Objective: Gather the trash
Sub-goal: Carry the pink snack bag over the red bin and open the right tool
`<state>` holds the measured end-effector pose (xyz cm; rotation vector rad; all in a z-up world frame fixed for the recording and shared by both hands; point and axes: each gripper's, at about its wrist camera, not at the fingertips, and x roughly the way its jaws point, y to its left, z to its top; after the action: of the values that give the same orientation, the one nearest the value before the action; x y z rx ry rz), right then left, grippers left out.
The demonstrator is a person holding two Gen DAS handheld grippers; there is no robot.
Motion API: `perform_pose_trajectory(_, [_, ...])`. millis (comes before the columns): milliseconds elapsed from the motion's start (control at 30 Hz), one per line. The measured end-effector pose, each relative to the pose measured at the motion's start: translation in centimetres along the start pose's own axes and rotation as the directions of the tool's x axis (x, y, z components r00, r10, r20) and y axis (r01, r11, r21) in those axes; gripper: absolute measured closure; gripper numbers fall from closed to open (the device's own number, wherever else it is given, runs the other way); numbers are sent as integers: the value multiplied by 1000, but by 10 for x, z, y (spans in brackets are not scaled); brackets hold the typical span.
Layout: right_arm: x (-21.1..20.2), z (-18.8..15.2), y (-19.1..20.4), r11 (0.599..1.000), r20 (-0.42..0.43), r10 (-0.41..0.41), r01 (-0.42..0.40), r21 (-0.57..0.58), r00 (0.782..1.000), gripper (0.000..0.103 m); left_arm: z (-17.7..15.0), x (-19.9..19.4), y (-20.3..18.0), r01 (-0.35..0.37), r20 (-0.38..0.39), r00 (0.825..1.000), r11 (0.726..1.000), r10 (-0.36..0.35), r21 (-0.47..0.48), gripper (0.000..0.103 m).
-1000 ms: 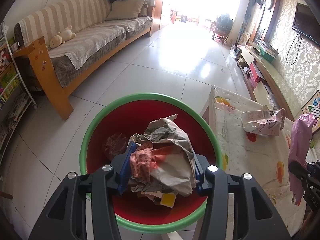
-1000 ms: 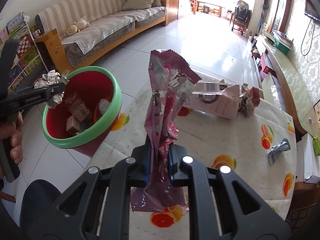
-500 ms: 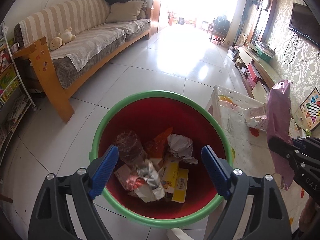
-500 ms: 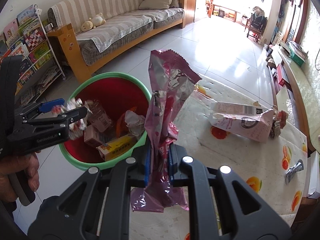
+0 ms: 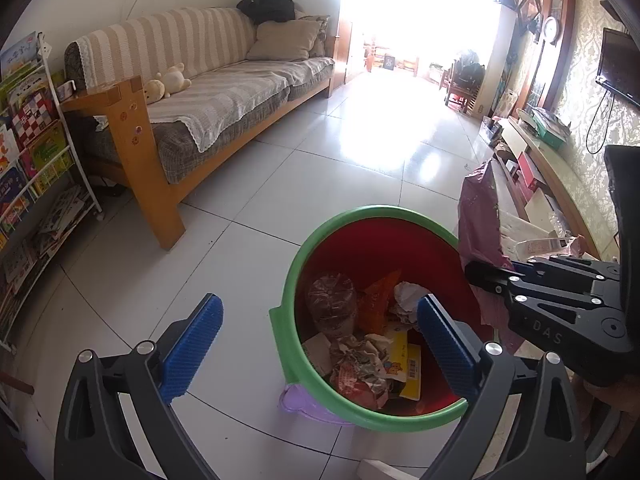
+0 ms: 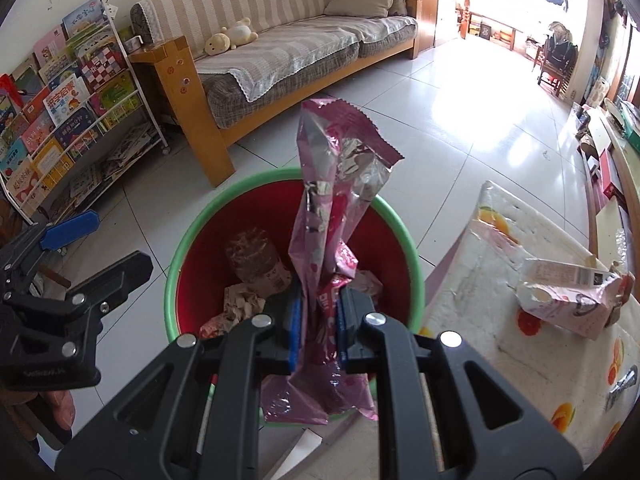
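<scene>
- Pink foil wrapper (image 6: 336,248): clamped upright between the pads of the right gripper (image 6: 318,330), directly above the red bin (image 6: 200,264) with the green rim.
- Left gripper (image 5: 316,344): jaws opening wide, nothing between them, beside the bin.
- Step in hand: disposal of the wrapper.
- Next move: release over the bin opening.
- Remaining: the carton (image 6: 568,296) on the table (image 6: 480,340).

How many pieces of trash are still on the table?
2 that I can see: a crumpled pink carton lying near the table's far side, and a small silver wrapper by the right edge. More may be hidden outside the view.
</scene>
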<state>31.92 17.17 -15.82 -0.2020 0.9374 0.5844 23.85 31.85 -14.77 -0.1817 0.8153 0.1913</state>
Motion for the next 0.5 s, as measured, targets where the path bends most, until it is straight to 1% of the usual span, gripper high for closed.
perform_pose_trajectory(233, [34,9,26,999,-42,-13,11,-36,999,88,-8,-3,24,-6,0,1000,999,6,-50,10])
perform_pose_trajectory(267, [38,8,28,999,-48,-20,18,-38,999,87,-9,-3,27,-6,-1,1000,999,6,-53,10])
perform_pose_trajectory(333, [43,5,30,999,-62,-29,26,-37,998,81,-12,-5,30,-8,-3,1000,998,8,-59,10])
perform_pose_trajectory(367, [45,3,31,999,-65,-29,27,-34,997,69,-13,-5,32,-10,-3,1000,998,10,-61,10])
perform_pose_trajectory(400, [46,2,32,999,-68,-33,31,-29,997,53,-13,-6,34,-12,-3,1000,998,12,-64,10])
perform_pose_trajectory(433, [47,1,32,999,-67,-39,37,-22,997,46,-15,-7,36,-14,-3,1000,998,14,-67,10])
perform_pose_trajectory(467, [46,0,32,999,-65,-43,42,-15,997,33,-16,-7,37,-17,-4,1000,997,16,-70,10])
perform_pose_trajectory(500, [45,0,33,999,-62,-45,44,-11,997,23,-17,-8,37,-19,-5,1000,997,19,-73,10])
